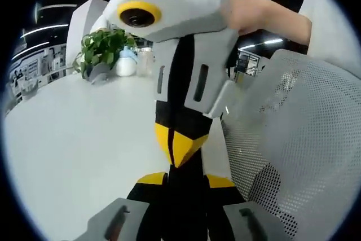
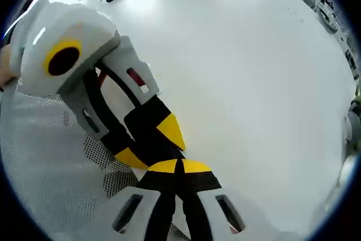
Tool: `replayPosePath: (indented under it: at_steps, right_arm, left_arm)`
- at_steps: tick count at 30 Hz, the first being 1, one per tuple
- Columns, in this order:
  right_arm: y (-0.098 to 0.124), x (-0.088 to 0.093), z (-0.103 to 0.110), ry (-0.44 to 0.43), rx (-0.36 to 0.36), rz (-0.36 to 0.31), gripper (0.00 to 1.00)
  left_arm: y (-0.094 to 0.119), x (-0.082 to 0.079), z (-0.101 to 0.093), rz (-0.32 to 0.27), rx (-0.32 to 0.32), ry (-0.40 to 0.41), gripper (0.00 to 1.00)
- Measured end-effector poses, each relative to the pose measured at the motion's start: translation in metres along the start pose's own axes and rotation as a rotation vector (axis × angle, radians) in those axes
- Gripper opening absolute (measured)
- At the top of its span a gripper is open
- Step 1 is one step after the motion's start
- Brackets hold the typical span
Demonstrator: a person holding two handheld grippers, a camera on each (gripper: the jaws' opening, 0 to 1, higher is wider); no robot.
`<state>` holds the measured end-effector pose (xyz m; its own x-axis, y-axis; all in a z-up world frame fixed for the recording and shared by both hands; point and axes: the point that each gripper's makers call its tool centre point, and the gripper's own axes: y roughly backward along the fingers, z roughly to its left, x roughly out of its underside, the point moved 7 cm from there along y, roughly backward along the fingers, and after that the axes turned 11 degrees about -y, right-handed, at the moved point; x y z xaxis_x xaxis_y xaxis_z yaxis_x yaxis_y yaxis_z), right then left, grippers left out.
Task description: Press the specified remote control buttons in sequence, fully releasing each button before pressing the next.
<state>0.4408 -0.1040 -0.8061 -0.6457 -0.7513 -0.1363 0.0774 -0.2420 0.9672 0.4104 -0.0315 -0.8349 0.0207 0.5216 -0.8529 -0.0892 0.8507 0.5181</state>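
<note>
a potted plant (image 1: 101, 49) stood at the far side of the white table (image 1: 73, 139), its leaves spilling over a grey pot, with a pale bottle (image 1: 126, 63) and a clear jar (image 1: 145, 60) just beside it; what the jar held could not be told.

in the left gripper view the left gripper (image 1: 181, 187) rose from the bottom with its yellow tips drawn together, and the right gripper (image 1: 179, 150) came down from above, its yellow point meeting them. a hand (image 1: 265, 18) gripped that upper tool. in the right gripper view the right gripper (image 2: 179, 167) had its jaws pinched together with nothing between, and the left gripper (image 2: 155, 139) lay across from the left, tips touching.

a mesh chair (image 1: 304, 134) stood close beside the table's edge. the remote could not be made out on the table.
</note>
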Motion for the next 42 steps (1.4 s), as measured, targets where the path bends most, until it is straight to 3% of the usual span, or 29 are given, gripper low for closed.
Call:
replayPosePath:
  at_steps: [5,8,10,18,20,23,27,30,32,42]
  right_arm:
    - [0.001,0.001,-0.001,-0.027,-0.013,0.013,0.00]
    - [0.002,0.005,0.000,-0.021,-0.013,-0.035,0.00]
    - [0.002,0.008,0.001,0.012,-0.007,-0.093,0.00]
    - [0.000,0.025,0.002,-0.059,-0.027,-0.366,0.00]
    - [0.000,0.029,0.002,-0.069,-0.025,-0.388,0.00]
    - [0.001,0.026,0.005,-0.004,-0.013,-0.345,0.00]
    - [0.000,0.022,0.014,0.063,-0.019,-0.338,0.00]
    - [0.000,0.021,0.018,0.139,0.029,-0.315,0.00]
    - [0.000,0.021,0.020,0.144,0.031,-0.312,0.00]
    - [0.000,0.025,0.030,0.399,0.113,-0.278,0.00]
  left_arm:
    - [0.000,0.002,0.001,-0.024,-0.004,0.037,0.25]
    - [0.000,0.001,0.001,-0.019,-0.003,0.028,0.25]
    - [0.000,0.001,0.001,-0.020,-0.002,0.030,0.26]
    - [0.000,0.001,0.000,-0.017,-0.001,0.029,0.26]
    - [0.000,0.001,0.000,-0.012,0.000,0.027,0.26]
    - [0.000,0.000,0.000,-0.007,0.003,0.021,0.26]
    - [0.000,0.000,0.000,-0.008,0.004,0.027,0.26]
    - [0.000,0.000,0.000,-0.007,0.006,0.027,0.26]
    - [0.000,0.000,0.000,-0.008,0.006,0.030,0.25]
    - [0.000,0.000,0.000,-0.007,0.008,0.022,0.25]
